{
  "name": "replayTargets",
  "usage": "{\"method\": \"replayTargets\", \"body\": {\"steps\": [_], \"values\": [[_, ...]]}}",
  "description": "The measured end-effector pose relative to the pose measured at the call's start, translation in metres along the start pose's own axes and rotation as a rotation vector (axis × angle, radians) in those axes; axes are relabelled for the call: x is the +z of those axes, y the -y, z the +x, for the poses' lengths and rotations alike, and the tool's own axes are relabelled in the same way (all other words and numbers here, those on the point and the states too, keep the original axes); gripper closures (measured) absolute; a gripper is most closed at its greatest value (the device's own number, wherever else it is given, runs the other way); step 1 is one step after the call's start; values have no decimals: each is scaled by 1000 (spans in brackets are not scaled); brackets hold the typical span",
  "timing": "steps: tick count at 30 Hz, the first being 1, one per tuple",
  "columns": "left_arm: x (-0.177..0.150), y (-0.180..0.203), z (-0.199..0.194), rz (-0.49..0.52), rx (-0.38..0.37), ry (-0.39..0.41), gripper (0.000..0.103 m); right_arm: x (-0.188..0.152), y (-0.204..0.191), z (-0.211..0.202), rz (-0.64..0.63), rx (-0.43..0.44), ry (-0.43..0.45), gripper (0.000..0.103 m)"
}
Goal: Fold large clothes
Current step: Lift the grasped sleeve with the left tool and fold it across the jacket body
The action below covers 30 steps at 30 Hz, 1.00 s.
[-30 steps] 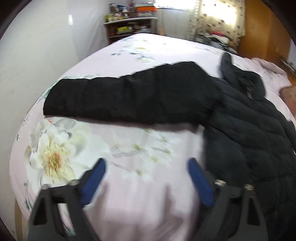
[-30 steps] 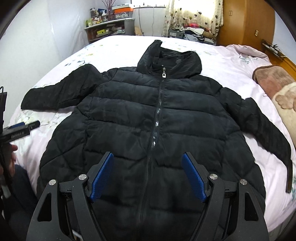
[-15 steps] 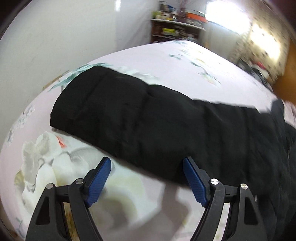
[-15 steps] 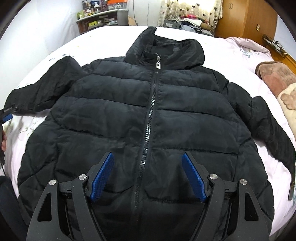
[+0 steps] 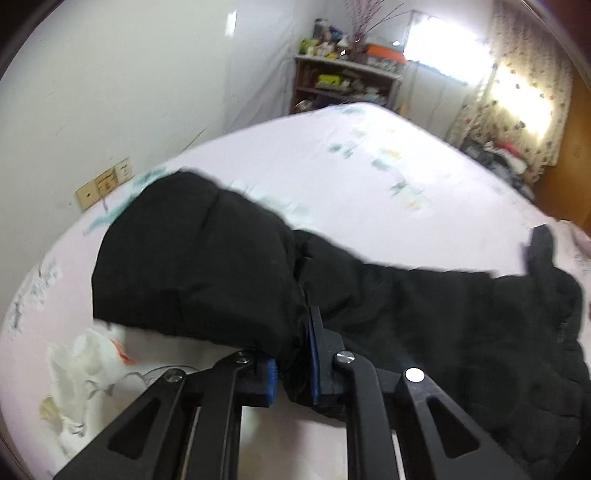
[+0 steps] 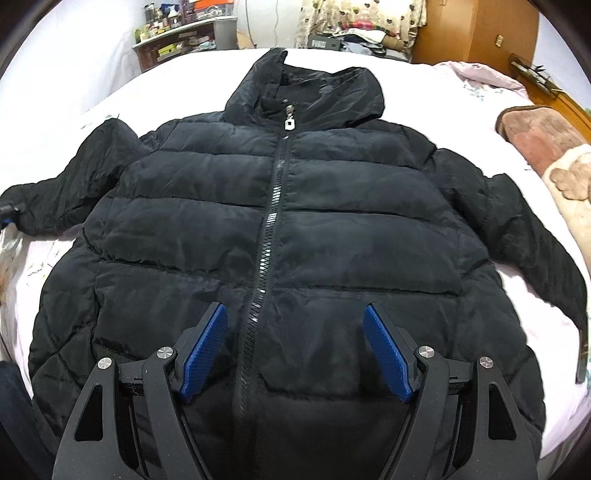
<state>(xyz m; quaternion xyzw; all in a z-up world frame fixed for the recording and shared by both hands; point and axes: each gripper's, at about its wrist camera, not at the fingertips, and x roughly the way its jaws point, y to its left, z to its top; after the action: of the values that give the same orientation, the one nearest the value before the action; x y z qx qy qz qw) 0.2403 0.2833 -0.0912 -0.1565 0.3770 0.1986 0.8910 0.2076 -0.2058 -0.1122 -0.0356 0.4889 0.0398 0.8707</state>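
Observation:
A black puffer jacket [image 6: 332,206] lies flat and zipped, front up, on the pale pink bed [image 5: 332,166], with its hood towards the far end. Its left sleeve [image 5: 192,266] stretches towards the wall. My left gripper [image 5: 291,354] is closing its jaws on that sleeve: a bunch of black fabric is pinched between the blue pads near the cuff end. My right gripper [image 6: 295,350] hangs open over the jacket's lower front, straddling the zip [image 6: 271,229] with nothing gripped. The right sleeve [image 6: 546,243] lies spread towards the bed's right edge.
A cluttered shelf [image 5: 343,85] stands against the far wall beside a bright curtained window [image 5: 517,96]. Wall sockets [image 5: 105,182] sit close to the bed's left edge. A brown blanket [image 6: 535,136] lies at the right, with a wooden wardrobe [image 6: 476,29] behind.
My left gripper moved in over the sleeve towards its cuff and its jaws closed on the fabric. My right gripper sank a little closer to the jacket front and stayed open.

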Motion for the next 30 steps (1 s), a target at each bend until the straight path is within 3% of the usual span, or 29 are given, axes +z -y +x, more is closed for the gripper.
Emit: {"method": "replayTargets", "body": {"steps": [8,14,21,30], "values": [[29,72,-110,127,-213,127,92,-12,18,-40,16,13,48,27],[34,160,-159,248,-409,140,92,-21,39,-62,47,3,86,27],[3,268,-164,370,-586,73,92,-33,78,-71,117,-28,109,27],[-73,380,-104,470,-729,-129,92,-47,121,-55,191,-50,68,27]]}}
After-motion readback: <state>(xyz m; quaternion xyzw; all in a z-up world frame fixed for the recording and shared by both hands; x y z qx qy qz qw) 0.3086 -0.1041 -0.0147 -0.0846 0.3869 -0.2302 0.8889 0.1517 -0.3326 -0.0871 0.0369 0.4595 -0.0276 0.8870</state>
